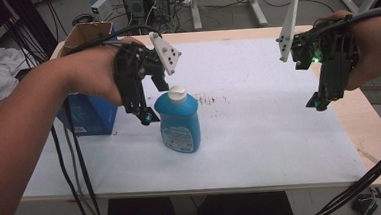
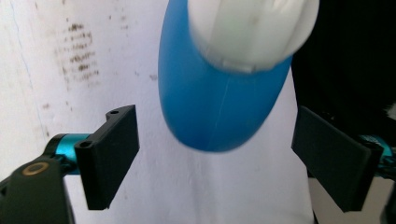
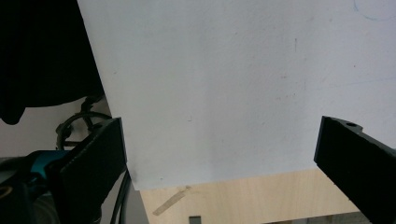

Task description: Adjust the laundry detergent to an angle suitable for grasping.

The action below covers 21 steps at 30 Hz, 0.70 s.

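Presently the left gripper (image 2: 215, 163) stands apart, clear of the upright bottle (image 1: 180, 122), right gripper (image 3: 219, 172) likewise apart; lift straight so no pad clips the cap (image 1: 177, 93).

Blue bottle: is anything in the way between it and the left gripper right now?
Nothing visible. The left gripper is right above the blue bottle, its jaws open on either side of the bottle without touching it. The white sheet around the bottle is bare, and the cardboard box stands off to the side.
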{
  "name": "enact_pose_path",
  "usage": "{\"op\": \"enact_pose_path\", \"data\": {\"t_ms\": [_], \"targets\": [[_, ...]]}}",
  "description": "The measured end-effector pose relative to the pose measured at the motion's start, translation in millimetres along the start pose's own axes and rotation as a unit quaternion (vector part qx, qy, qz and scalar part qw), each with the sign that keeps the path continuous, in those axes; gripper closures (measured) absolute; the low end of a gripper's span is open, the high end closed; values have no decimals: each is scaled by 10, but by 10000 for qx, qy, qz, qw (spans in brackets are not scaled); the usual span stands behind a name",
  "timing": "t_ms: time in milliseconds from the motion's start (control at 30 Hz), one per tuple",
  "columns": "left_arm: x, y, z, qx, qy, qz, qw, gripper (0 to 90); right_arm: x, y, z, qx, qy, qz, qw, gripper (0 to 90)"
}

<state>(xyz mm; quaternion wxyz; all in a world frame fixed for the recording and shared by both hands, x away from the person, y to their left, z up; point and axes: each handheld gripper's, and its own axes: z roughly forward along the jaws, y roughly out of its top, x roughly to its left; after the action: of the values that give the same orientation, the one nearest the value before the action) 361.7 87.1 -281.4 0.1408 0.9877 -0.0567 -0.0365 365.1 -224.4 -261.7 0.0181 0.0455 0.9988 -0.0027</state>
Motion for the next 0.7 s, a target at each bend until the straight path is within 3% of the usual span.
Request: {"op": "enact_pose_path", "data": {"t_ms": [433, 700], "targets": [[43, -82, -161, 566, 147, -353, 9977, 61, -39, 40, -1, -40, 25, -38, 10000, 16], [93, -183, -263, 935, 250, -632, 9933, 16, -106, 73, -64, -104, 37, -78, 9999, 16]]}}
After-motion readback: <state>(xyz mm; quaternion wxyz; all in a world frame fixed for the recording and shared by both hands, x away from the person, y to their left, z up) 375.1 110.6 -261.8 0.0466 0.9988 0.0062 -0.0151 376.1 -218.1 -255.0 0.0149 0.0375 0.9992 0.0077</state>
